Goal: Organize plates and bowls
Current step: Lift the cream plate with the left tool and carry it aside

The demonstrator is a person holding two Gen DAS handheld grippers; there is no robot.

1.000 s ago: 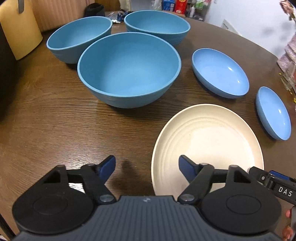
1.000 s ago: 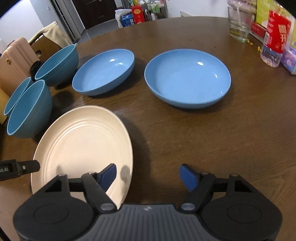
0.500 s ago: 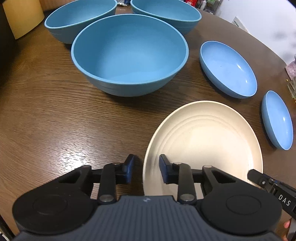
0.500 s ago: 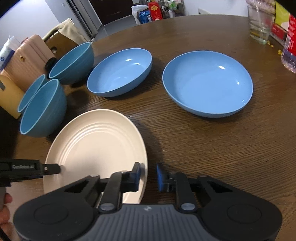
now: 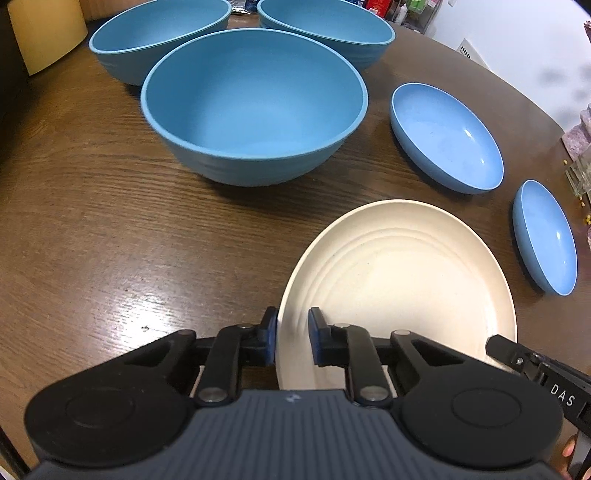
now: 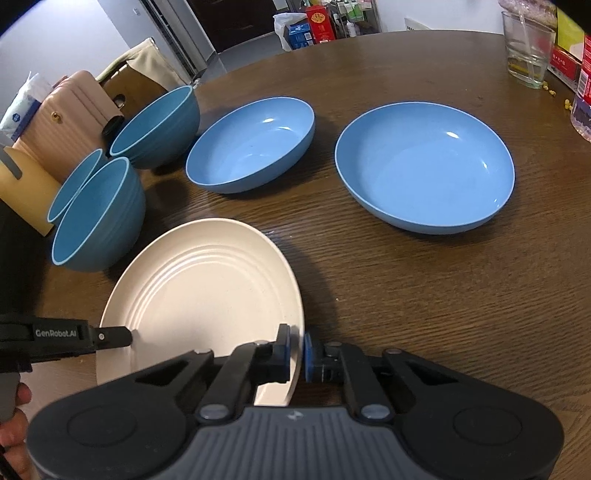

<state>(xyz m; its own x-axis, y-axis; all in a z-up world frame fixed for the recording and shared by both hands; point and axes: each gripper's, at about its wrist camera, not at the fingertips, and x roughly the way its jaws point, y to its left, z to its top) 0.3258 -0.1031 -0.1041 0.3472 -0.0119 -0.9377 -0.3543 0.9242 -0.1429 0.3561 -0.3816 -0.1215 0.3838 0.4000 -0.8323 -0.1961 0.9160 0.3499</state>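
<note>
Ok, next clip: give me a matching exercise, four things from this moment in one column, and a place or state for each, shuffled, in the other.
Things:
1. cream plate
2. drinking glass
3. left gripper
4. deep blue bowl nearest the plate

States or places:
A. empty, upright on the table
B. shut on the plate's left rim
C. gripped at opposite rims
D. far right table edge

Pairs: 1-C, 2-D, 3-B, 4-A

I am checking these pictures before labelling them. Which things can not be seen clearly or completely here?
- Cream plate: near edge hidden by the left gripper body in the left wrist view, and by the right gripper in the right wrist view.
- Rear blue bowl: mostly behind the front bowl, right wrist view.
- Bottle: cut by the right edge.
- Box labels: too small.
</note>
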